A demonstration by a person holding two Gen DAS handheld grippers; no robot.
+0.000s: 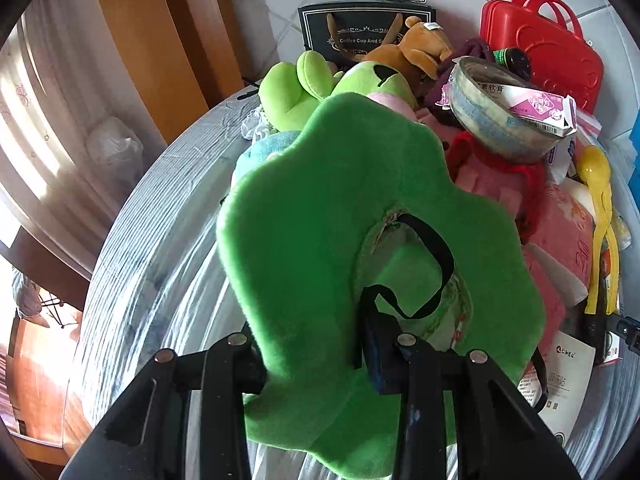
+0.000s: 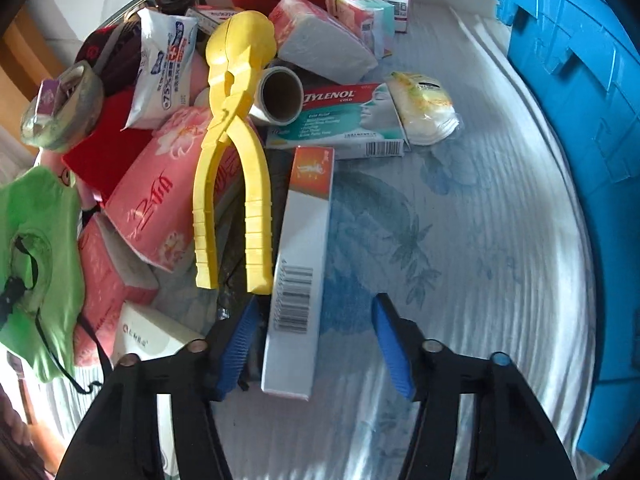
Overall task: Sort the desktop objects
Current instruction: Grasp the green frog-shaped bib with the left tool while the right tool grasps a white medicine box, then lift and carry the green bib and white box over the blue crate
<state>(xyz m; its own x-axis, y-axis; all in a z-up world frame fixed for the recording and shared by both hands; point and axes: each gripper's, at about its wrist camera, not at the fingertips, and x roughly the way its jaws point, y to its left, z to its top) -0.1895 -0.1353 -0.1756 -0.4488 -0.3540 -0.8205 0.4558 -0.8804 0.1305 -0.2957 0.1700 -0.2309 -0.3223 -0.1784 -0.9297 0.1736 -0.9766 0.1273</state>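
The left gripper (image 1: 316, 364) is clenched on a scalloped, fuzzy green plush piece (image 1: 320, 208) with a black strap.

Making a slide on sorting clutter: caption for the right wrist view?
Right claw open astride a long white-and-orange box, beside yellow tongs and a Tylenol box.

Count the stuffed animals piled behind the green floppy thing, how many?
2: a green plush frog at the pile's left, and a brown plush animal behind it by the black box. More may be buried.
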